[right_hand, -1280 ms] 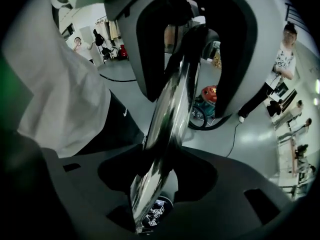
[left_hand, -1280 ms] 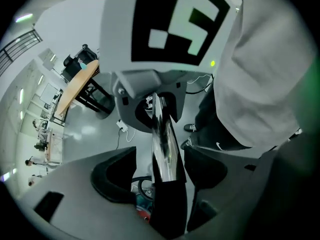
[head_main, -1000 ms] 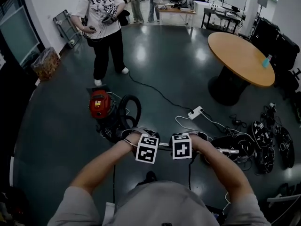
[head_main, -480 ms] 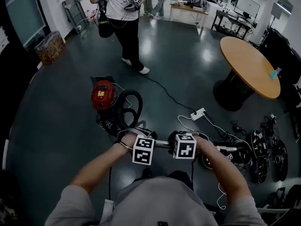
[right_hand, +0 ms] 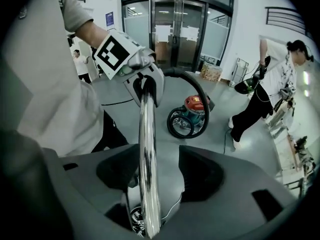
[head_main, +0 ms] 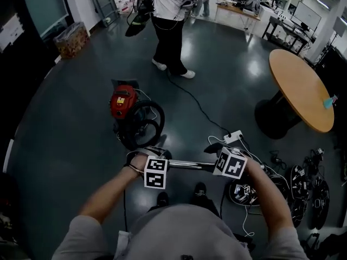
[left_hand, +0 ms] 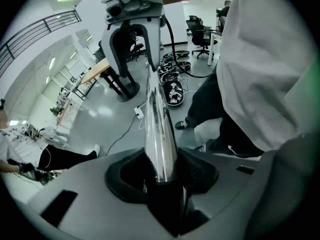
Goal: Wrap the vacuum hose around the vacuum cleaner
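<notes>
The red vacuum cleaner [head_main: 123, 102] stands on the dark floor, its black hose [head_main: 161, 118] looped beside it. A chrome wand tube [head_main: 190, 165] lies level between my two grippers. My left gripper [head_main: 157, 164] is shut on the tube's left end, and the tube [left_hand: 159, 129] runs straight out between its pads. My right gripper [head_main: 227, 158] sits at the tube's right end. Its jaws have just been opening, and the tube [right_hand: 147, 154] lies between them with a gap beside it. The vacuum [right_hand: 196, 105] and hose [right_hand: 192, 79] show beyond the left gripper [right_hand: 142, 81].
A person [head_main: 171, 31] stands beyond the vacuum. A white power strip [head_main: 234, 138] with cables lies on the floor to the right. A round wooden table [head_main: 301, 88] stands at right, with a pile of black gear [head_main: 303, 183] below it. My own shoes [head_main: 162, 198] are under the tube.
My right gripper has slid right along the tube, away from the left, so more tube shows between them. The standing person has moved right and farther off in the view.
</notes>
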Motion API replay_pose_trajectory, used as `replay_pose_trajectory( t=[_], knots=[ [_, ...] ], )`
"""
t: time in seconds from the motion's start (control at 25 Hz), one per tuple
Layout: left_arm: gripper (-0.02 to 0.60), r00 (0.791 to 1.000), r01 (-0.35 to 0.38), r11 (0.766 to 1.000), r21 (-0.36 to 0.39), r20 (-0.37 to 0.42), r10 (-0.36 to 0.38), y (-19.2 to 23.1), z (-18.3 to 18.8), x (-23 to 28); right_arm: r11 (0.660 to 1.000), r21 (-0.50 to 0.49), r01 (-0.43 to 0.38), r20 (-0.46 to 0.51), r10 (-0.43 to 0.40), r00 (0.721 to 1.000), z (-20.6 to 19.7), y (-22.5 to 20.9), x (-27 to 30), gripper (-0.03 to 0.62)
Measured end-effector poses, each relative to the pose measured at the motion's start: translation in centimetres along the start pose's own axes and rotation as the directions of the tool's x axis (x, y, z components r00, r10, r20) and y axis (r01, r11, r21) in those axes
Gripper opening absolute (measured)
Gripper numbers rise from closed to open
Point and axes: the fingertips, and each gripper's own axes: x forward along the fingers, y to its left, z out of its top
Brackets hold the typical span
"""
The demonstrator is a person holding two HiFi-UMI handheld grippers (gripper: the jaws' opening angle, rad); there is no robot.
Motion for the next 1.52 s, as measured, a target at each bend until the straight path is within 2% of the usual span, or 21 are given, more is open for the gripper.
replay_pose_trajectory(
  t=[0.12,0.24,0.4,0.52,0.68,0.76,0.84,1.16,1.4,1.52],
  knots=[
    [0.163,1.0,0.004,0.998,-0.058,-0.021,-0.005,1.1,0.4,0.7,0.998,0.048,-0.033,-0.012,0.033,0.999,-4.2,-3.0,-2.5,0.227],
    [0.163,1.0,0.006,0.992,-0.128,-0.028,-0.009,1.9,0.6,1.7,0.993,0.053,-0.109,-0.074,0.113,0.991,-8.7,-4.4,-2.5,0.227],
    [0.162,0.999,-0.011,0.976,-0.216,-0.049,0.0,2.7,1.3,3.0,0.98,-0.03,-0.198,-0.143,0.191,0.971,-13.6,-5.7,0.2,0.227],
    [0.163,0.998,-0.029,0.959,-0.281,-0.058,0.013,3.1,1.9,3.8,0.965,-0.144,-0.22,-0.183,0.193,0.964,-15.7,-7.1,2.6,0.227],
    [0.162,0.996,-0.055,0.936,-0.348,-0.085,0.027,3.7,1.1,5.1,0.93,-0.29,-0.228,-0.186,0.178,0.966,-15.1,-9.8,4.9,0.224],
    [0.163,0.996,-0.06,0.922,-0.382,-0.089,0.028,3.4,0.5,5.7,0.908,-0.34,-0.245,-0.186,0.19,0.964,-14.6,-10.7,5.9,0.176],
    [0.163,0.996,-0.06,0.905,-0.422,-0.086,0.026,3.1,-0.4,6.3,0.883,-0.383,-0.271,-0.206,0.205,0.957,-14.4,-11.3,7.4,0.171],
    [0.163,0.995,-0.096,0.83,-0.549,-0.055,0.079,3.1,-7.4,11.9,0.802,-0.499,-0.328,-0.303,0.192,0.933,-11.2,-15.4,15.5,0.166],
    [0.163,0.997,-0.041,0.75,-0.66,0.016,0.069,2.3,-12.4,18.2,0.738,-0.541,-0.403,-0.398,0.198,0.896,-10.3,-18.1,22.8,0.164],
    [0.163,0.997,-0.019,0.714,-0.7,0.04,0.066,2.3,-14.6,21.6,0.718,-0.565,-0.406,-0.422,0.171,0.89,-10.5,-19.5,26.9,0.16]
  ],
)
